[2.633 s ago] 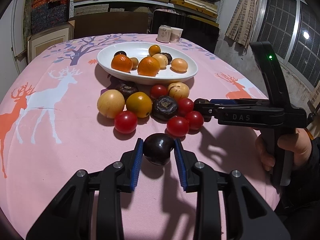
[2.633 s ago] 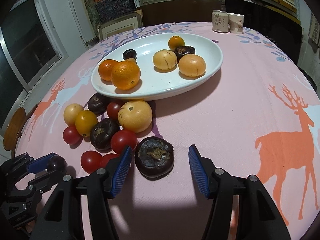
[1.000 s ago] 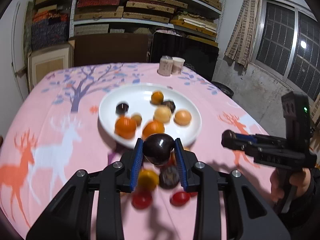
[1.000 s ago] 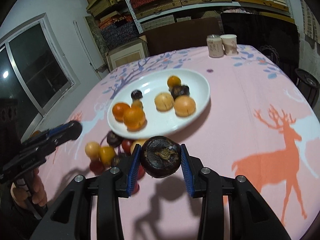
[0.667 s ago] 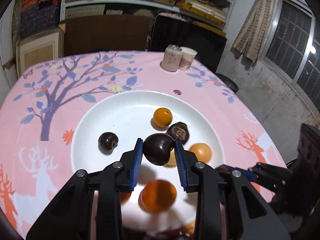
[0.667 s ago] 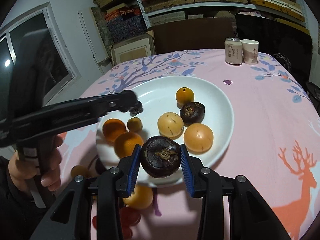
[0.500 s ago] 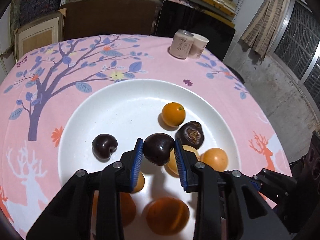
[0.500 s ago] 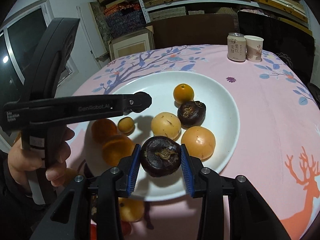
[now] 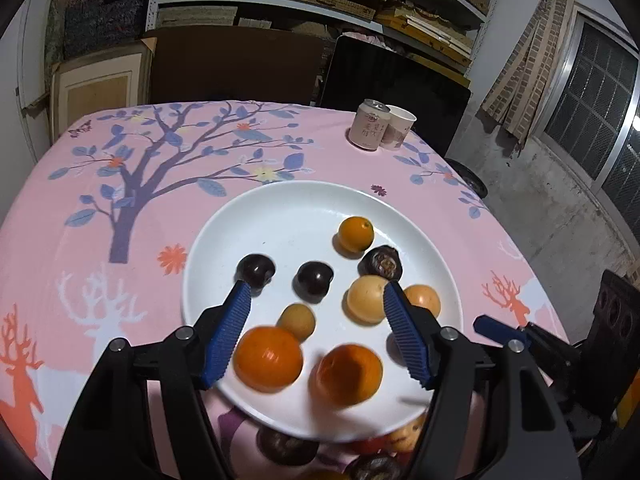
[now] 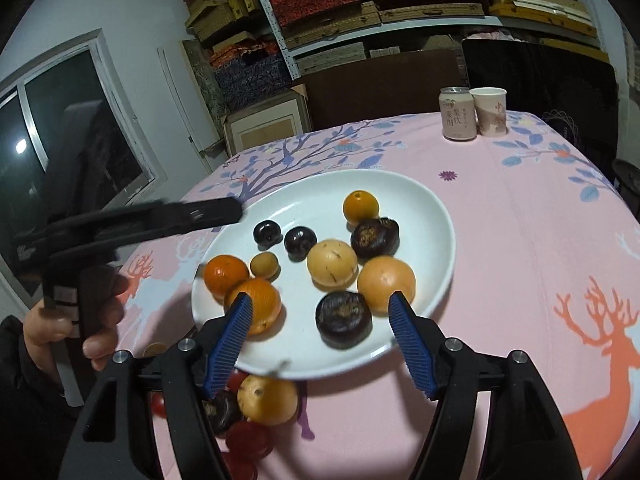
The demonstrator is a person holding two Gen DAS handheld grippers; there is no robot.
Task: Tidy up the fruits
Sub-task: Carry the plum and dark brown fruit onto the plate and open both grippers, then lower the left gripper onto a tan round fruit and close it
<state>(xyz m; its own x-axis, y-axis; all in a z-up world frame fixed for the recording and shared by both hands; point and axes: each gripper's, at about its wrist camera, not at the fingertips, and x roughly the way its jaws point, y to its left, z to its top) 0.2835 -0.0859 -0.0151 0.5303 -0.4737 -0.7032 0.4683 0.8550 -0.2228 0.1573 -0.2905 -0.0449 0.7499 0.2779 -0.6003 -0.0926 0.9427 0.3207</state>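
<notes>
A white plate (image 9: 296, 216) on the pink cloth holds oranges, yellow fruits and dark fruits. My left gripper (image 9: 315, 294) hovers over its near half with jaws opening; a small dark round fruit (image 9: 313, 280) lies free on the plate between the tips, beside a twin (image 9: 256, 270). In the right wrist view my right gripper (image 10: 320, 300) is also opening over the plate (image 10: 320, 196). A dark wrinkled fruit (image 10: 343, 319) rests on the plate between its pads, touching neither. The left gripper's tips (image 10: 224, 210) show at the plate's left rim.
A drink can (image 9: 369, 125) and a paper cup (image 9: 398, 127) stand at the table's far side. Several loose fruits, among them a yellow one (image 10: 267, 399) and red tomatoes (image 10: 248, 440), lie on the cloth below the plate's near rim. A hand (image 10: 60, 320) grips the left tool.
Both grippers moved forward over the plate, then opened. The small dark fruit dropped from the left one and the wrinkled dark fruit from the right one onto the plate.
</notes>
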